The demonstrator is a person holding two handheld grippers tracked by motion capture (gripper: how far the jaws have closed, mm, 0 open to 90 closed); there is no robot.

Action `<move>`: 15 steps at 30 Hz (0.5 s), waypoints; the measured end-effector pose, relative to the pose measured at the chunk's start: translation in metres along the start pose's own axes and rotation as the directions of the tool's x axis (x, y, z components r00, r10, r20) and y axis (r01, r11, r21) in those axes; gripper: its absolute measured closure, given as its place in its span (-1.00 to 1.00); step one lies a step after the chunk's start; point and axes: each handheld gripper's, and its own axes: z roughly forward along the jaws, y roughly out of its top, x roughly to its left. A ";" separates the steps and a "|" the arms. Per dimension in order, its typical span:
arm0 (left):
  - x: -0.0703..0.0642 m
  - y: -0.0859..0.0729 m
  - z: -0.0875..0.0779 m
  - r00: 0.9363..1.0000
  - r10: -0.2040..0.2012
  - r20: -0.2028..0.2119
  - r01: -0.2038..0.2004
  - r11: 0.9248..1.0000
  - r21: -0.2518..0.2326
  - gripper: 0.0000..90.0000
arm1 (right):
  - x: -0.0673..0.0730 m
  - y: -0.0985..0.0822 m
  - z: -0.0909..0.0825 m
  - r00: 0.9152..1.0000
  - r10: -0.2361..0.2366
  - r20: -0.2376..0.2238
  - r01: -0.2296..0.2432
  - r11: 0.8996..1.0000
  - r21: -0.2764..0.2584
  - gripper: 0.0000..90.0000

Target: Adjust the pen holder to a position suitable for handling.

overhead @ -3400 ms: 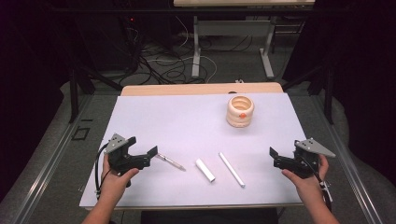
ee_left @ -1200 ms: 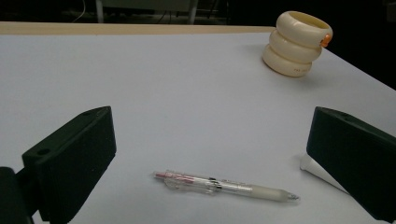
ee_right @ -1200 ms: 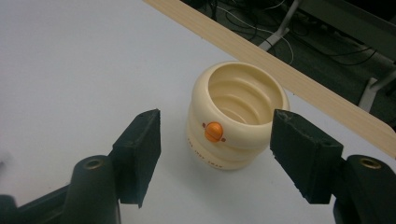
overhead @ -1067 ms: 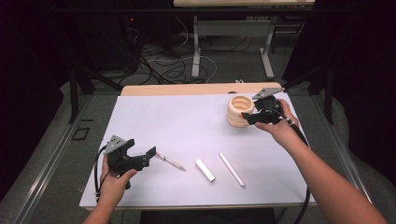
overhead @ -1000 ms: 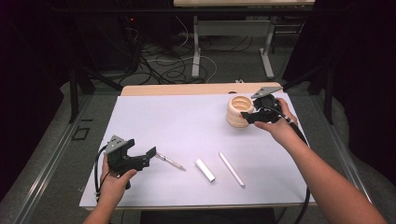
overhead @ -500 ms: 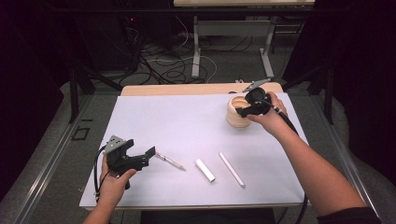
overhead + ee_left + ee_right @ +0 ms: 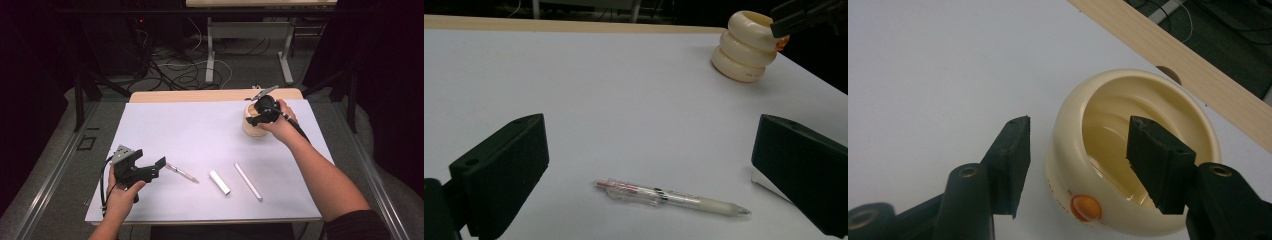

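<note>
Item: cream ribbed holder, upright at the far right of the white table. My right gripper straddled its rim, one jaw inside, one outside, closing but not yet pressing. My left gripper stood wide and empty over a clear pen.

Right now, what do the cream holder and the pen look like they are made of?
The cream ribbed holder looks like glossy moulded plastic, possibly glazed ceramic: smooth rounded rings, soft highlights inside. The pen looks like clear plastic: its inner parts show through the barrel, and the grip end looks frosted.
</note>
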 end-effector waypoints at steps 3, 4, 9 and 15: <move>0.000 0.000 0.000 1.000 -0.004 0.000 0.004 1.000 0.001 -0.96 | 0.000 0.000 0.006 1.000 -0.008 -0.006 0.008 1.000 0.008 -0.03; 0.000 0.000 0.000 1.000 -0.004 0.000 0.004 1.000 0.002 -0.96 | 0.000 0.000 0.007 1.000 -0.017 -0.003 0.017 1.000 0.008 -0.02; 0.000 0.000 0.000 1.000 -0.005 0.000 0.005 1.000 0.003 -0.96 | -0.001 0.000 0.014 0.999 -0.033 0.003 0.033 0.999 0.023 0.06; 0.001 0.000 0.000 1.000 -0.006 0.000 0.006 1.000 0.002 -0.96 | 0.000 -0.001 0.021 0.999 -0.039 -0.008 0.040 0.998 0.049 0.17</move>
